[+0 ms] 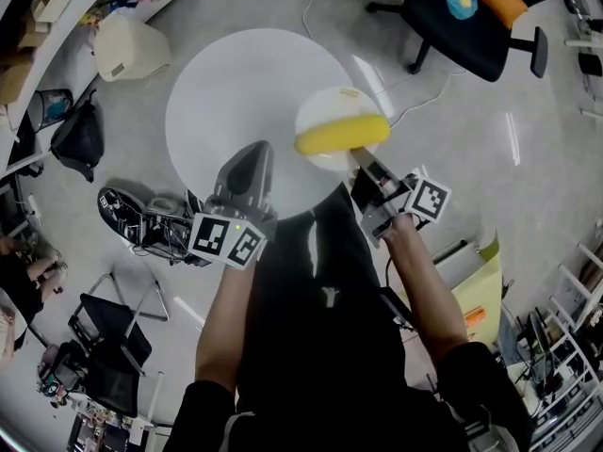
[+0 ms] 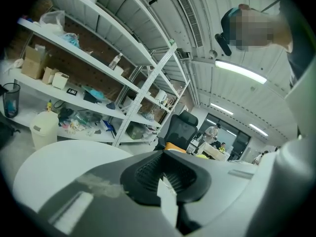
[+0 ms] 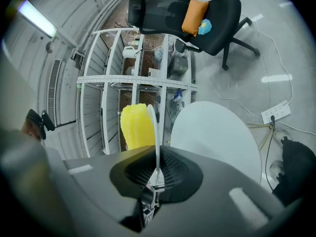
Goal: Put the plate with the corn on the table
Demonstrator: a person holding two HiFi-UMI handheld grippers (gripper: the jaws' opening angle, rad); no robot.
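Round white bench (image 1: 236,92) stands on grey floor (image 1: 283,3). Also on floor: white bin (image 1: 130,47) & black bag (image 1: 78,139) left of bench, black chair (image 1: 462,22) w/ wheels far side, white plug strip (image 3: 275,111) nr bench.

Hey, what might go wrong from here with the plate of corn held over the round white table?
1. The right hand-held gripper pinches the plate only at its rim, so the plate may tilt or slip.
2. The corn lies loose across the plate; a tilt could roll it off.
3. The plate hangs partly past the table edge, so if set down there it might tip off.
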